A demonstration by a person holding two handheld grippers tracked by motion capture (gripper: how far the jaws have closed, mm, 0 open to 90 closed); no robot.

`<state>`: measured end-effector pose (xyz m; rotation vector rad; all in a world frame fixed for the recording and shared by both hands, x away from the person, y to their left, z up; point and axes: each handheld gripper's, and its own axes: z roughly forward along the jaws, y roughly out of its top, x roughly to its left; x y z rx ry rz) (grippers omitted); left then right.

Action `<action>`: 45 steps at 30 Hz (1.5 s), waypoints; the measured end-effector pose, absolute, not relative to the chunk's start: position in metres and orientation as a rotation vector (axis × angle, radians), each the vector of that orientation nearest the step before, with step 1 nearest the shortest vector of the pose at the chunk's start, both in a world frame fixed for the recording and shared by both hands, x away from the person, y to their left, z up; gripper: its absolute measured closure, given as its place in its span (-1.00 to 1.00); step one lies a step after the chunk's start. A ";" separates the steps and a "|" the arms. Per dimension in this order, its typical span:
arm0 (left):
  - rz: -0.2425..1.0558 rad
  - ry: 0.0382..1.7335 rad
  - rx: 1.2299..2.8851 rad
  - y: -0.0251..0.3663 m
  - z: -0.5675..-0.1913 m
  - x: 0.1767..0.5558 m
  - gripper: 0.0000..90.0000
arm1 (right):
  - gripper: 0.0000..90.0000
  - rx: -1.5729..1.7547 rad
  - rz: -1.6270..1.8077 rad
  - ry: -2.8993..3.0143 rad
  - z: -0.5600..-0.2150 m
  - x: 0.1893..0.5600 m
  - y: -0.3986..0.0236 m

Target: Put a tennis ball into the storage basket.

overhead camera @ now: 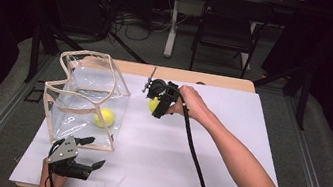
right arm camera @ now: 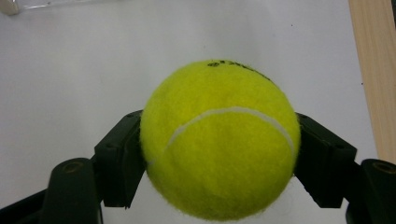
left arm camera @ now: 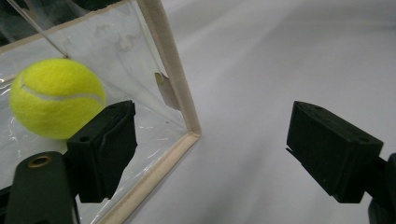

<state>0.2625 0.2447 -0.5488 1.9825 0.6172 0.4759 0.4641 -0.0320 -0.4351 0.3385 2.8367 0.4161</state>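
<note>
The right gripper (overhead camera: pixel 156 106) sits just above the centre of the high view, clamped on a tennis ball (right arm camera: pixel 219 140) — in the right gripper view both black jaws press its sides, squeezing the felt at its widest part, so the grip looks secure for carrying. That ball is clear of the white table cover (overhead camera: pixel 226 148), probably lifted so it can travel left toward the clear bag (overhead camera: pixel 87 99).

The bag stands at the left of the high view, its top rim agape and slightly buckled. 1 ball (overhead camera: pixel 104 117) already lies inside, low against the near right wall; in the left gripper view it shows yellow at the middle left, behind the plastic.

The left gripper (overhead camera: pixel 87 152) waits at the lower left of the high view, jaws spread wide with nothing between them, straddling the bag's beige-trimmed lower corner (left arm camera: pixel 194 133). My guess is it is stationed there to steady the floppy bag while the 2nd ball goes in — without that, the soft walls could fold.
</note>
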 end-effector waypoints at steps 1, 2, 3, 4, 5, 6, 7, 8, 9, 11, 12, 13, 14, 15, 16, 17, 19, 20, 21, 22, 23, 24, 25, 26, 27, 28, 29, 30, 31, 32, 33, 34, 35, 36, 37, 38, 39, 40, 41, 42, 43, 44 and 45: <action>0.476 0.617 1.979 0.245 -0.549 0.263 -0.65 | -0.43 0.340 0.412 2.836 -0.434 0.464 -0.031; 0.475 0.615 1.981 0.245 -0.549 0.263 -0.65 | -0.43 0.343 0.415 2.836 -0.434 0.464 -0.031; 0.476 0.614 1.982 0.245 -0.549 0.263 -0.65 | -0.43 0.336 0.413 2.834 -0.433 0.465 -0.030; 0.476 0.614 1.982 0.244 -0.549 0.263 -0.65 | -0.42 0.343 0.417 2.833 -0.433 0.464 -0.029; 0.475 0.614 1.982 0.244 -0.549 0.263 -0.65 | -0.43 0.340 0.418 2.834 -0.432 0.465 -0.029; 0.474 0.614 1.982 0.244 -0.549 0.263 -0.65 | -0.42 0.340 0.420 2.834 -0.432 0.465 -0.028; 0.474 0.614 1.981 0.244 -0.549 0.263 -0.65 | -0.43 0.337 0.421 2.833 -0.431 0.465 -0.028; 0.475 0.614 1.981 0.244 -0.549 0.263 -0.65 | -0.43 0.336 0.425 2.832 -0.431 0.465 -0.027; 0.475 0.614 1.980 0.244 -0.549 0.263 -0.65 | -0.42 0.340 0.422 2.830 -0.431 0.465 -0.027; 0.475 0.614 1.980 0.244 -0.549 0.263 -0.65 | -0.42 0.331 0.422 2.828 -0.430 0.466 -0.026; 0.475 0.614 1.980 0.244 -0.549 0.263 -0.65 | -0.42 0.335 0.425 2.829 -0.429 0.466 -0.026; 0.477 0.615 1.978 0.244 -0.549 0.263 -0.65 | -0.42 0.335 0.433 2.830 -0.428 0.466 -0.025; 0.478 0.614 1.979 0.244 -0.549 0.263 -0.65 | -0.42 0.337 0.435 2.828 -0.428 0.467 -0.025; 0.478 0.615 1.979 0.244 -0.549 0.263 -0.65 | -0.42 0.337 0.430 2.830 -0.427 0.467 -0.025; 0.477 0.616 1.977 0.244 -0.549 0.263 -0.65 | -0.42 0.333 0.435 2.831 -0.426 0.468 -0.024; 0.477 0.616 1.977 0.244 -0.549 0.263 -0.65 | -0.42 0.338 0.437 2.829 -0.426 0.468 -0.024; 0.478 0.615 1.979 0.244 -0.549 0.263 -0.65 | -0.42 0.338 0.441 2.828 -0.424 0.468 -0.023; 0.477 0.615 1.978 0.244 -0.549 0.263 -0.65 | -0.42 0.337 0.448 2.826 -0.424 0.468 -0.022; 0.475 0.615 1.977 0.244 -0.549 0.263 -0.65 | -0.42 0.334 0.441 2.826 -0.423 0.468 -0.022; 0.476 0.615 1.980 0.244 -0.549 0.263 -0.65 | -0.42 0.334 0.443 2.824 -0.422 0.468 -0.021; 0.475 0.615 1.979 0.244 -0.549 0.263 -0.65 | -0.42 0.331 0.440 2.824 -0.422 0.468 -0.020; 0.475 0.615 1.979 0.244 -0.549 0.263 -0.65 | -0.42 0.328 0.437 2.825 -0.422 0.468 -0.019; 0.475 0.615 1.979 0.244 -0.549 0.263 -0.65 | -0.42 0.331 0.442 2.822 -0.422 0.468 -0.019; 0.475 0.615 1.979 0.244 -0.549 0.263 -0.65 | -0.42 0.325 0.436 2.822 -0.421 0.468 -0.018; 0.475 0.614 1.978 0.244 -0.549 0.263 -0.65 | -0.42 0.324 0.439 2.823 -0.421 0.468 -0.017; 0.475 0.614 1.979 0.244 -0.549 0.263 -0.65 | -0.42 0.321 0.444 2.822 -0.420 0.468 -0.016; 0.475 0.614 1.979 0.244 -0.549 0.263 -0.65 | -0.42 0.320 0.439 2.823 -0.420 0.469 -0.016; 0.474 0.614 1.980 0.244 -0.549 0.263 -0.65 | -0.42 0.321 0.442 2.823 -0.419 0.469 -0.015; 0.476 0.614 1.977 0.244 -0.549 0.263 -0.65 | -0.42 0.322 0.451 2.824 -0.418 0.469 -0.015; 0.474 0.613 1.979 0.244 -0.549 0.263 -0.65 | -0.42 0.326 0.453 2.822 -0.416 0.470 -0.014; 0.474 0.613 1.980 0.244 -0.549 0.263 -0.65 | -0.42 0.322 0.462 2.819 -0.415 0.470 -0.014; 0.475 0.613 1.980 0.244 -0.549 0.263 -0.65 | -0.42 0.322 0.468 2.819 -0.414 0.471 -0.013; 0.475 0.613 1.980 0.244 -0.549 0.263 -0.65 | -0.42 0.324 0.466 2.819 -0.412 0.471 -0.013; 0.475 0.613 1.981 0.244 -0.549 0.263 -0.65 | -0.42 0.325 0.473 2.818 -0.411 0.471 -0.012; 0.476 0.613 1.981 0.244 -0.549 0.263 -0.65 | -0.42 0.327 0.481 2.816 -0.410 0.472 -0.012; 0.475 0.612 1.981 0.245 -0.549 0.263 -0.65 | -0.42 0.324 0.482 2.815 -0.409 0.472 -0.012; 0.475 0.612 1.981 0.245 -0.549 0.262 -0.65 | -0.42 0.324 0.485 2.815 -0.408 0.472 -0.011; 0.477 0.613 1.979 0.245 -0.549 0.262 -0.65 | -0.42 0.327 0.490 2.813 -0.407 0.473 -0.011; 0.477 0.614 1.979 0.245 -0.549 0.262 -0.65 | -0.42 0.326 0.492 2.812 -0.406 0.473 -0.011; 0.476 0.613 1.981 0.245 -0.549 0.262 -0.65 | -0.42 0.328 0.496 2.811 -0.406 0.473 -0.010; 0.476 0.613 1.981 0.244 -0.549 0.262 -0.65 | -0.42 0.332 0.496 2.811 -0.405 0.473 -0.010; 0.475 0.612 1.981 0.244 -0.549 0.262 -0.65 | -0.42 0.332 0.494 2.809 -0.404 0.474 -0.010; 0.475 0.610 1.983 0.244 -0.549 0.262 -0.65 | -0.42 0.328 0.497 2.808 -0.403 0.474 -0.009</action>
